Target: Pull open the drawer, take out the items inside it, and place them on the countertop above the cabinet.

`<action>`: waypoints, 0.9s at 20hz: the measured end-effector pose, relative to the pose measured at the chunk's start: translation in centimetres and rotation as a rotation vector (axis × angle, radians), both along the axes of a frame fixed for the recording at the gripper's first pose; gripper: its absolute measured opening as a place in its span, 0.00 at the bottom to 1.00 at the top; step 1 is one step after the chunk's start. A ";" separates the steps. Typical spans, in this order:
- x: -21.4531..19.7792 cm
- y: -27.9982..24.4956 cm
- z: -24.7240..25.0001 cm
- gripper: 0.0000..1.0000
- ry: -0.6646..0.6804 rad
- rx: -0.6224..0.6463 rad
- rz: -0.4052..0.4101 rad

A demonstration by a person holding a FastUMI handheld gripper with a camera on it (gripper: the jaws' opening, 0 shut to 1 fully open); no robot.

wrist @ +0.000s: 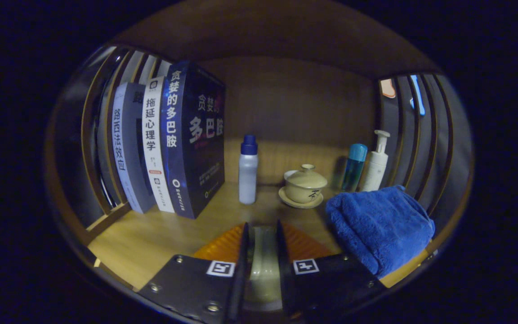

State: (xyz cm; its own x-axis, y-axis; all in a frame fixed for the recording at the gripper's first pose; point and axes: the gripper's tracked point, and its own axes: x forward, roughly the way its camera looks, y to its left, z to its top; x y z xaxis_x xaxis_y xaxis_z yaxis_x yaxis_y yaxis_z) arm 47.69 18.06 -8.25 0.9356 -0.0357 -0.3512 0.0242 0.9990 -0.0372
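Observation:
My gripper (262, 228) hangs just above the wooden countertop (151, 238), inside a shelf-like bay. Its fingers are shut on a pale, glossy object (263, 258), possibly a small cup; most of it is hidden between them. Just ahead of the fingers stand a grey bottle with a blue cap (247, 173) and a cream lidded tea bowl on a saucer (304, 185). A folded blue towel (380, 227) lies to the right of the fingers, reaching the counter's front edge.
Three upright books (169, 144) stand at the left on the counter. A teal bottle (354, 166) and a white pump bottle (376, 164) stand behind the towel. Slatted wooden sides close the bay left and right, with a wooden back wall (295, 103).

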 end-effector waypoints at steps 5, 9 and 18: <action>-1.5 0.6 3.8 0.66 -0.107 -0.024 0.027; -4.9 1.4 6.0 0.98 -0.159 -0.077 0.092; -17.5 1.7 8.0 0.98 -0.237 -0.038 0.145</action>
State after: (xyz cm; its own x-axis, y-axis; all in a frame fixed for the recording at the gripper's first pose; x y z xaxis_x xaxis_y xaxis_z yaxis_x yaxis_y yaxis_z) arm 30.15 19.76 -0.20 0.9878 0.0960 -0.1228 -0.1069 0.9907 -0.0847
